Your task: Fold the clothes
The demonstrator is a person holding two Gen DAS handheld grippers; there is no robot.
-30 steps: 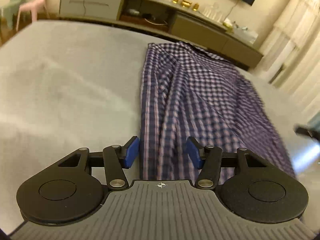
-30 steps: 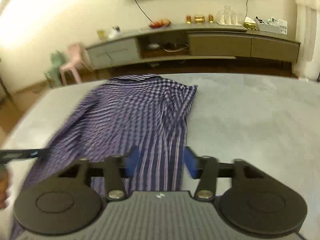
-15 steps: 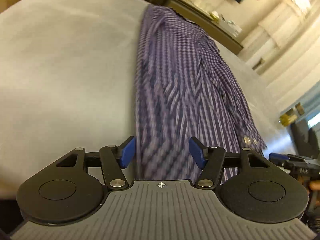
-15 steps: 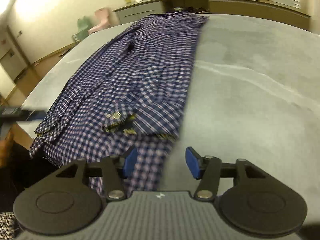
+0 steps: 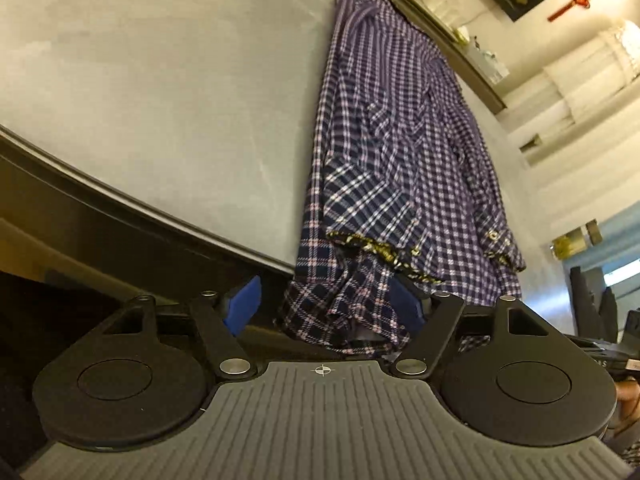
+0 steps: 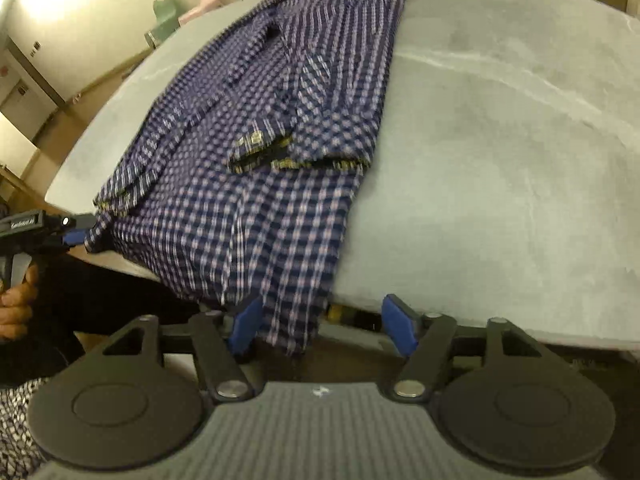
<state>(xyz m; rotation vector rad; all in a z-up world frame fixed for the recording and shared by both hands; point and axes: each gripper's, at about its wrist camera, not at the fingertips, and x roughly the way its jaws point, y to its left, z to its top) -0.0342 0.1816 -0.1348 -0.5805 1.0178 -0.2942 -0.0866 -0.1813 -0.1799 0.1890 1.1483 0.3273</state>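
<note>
A purple-and-navy checked shirt (image 5: 404, 140) lies lengthwise on the grey table (image 5: 160, 92), its hem drooping over the near edge. My left gripper (image 5: 324, 306) sits at that edge with its jaws opening. The hanging hem corner lies loosely between them, hiding part of the right blue fingertip (image 5: 406, 308). In the right wrist view the shirt (image 6: 256, 184) shows a folded-in sleeve cuff (image 6: 256, 142). My right gripper (image 6: 322, 328) is below the table edge, jaws opening, with the other hem corner hanging beside its left pad (image 6: 246, 326), not pinched. The left gripper (image 6: 78, 234) shows at the shirt's far corner.
A low sideboard (image 5: 440, 12) with small ornaments runs behind the table, with white curtains (image 5: 580, 80) to its right. Pink and green children's chairs (image 6: 192, 4) stand by the wall. A person's hand (image 6: 16, 300) holds the left gripper's handle. The grey table (image 6: 500, 140) stretches to the right of the shirt.
Both grippers have drawn back from above the shirt to the table's near edge and dipped lower. Their jaws stand wider, and the hem now hangs between them.
</note>
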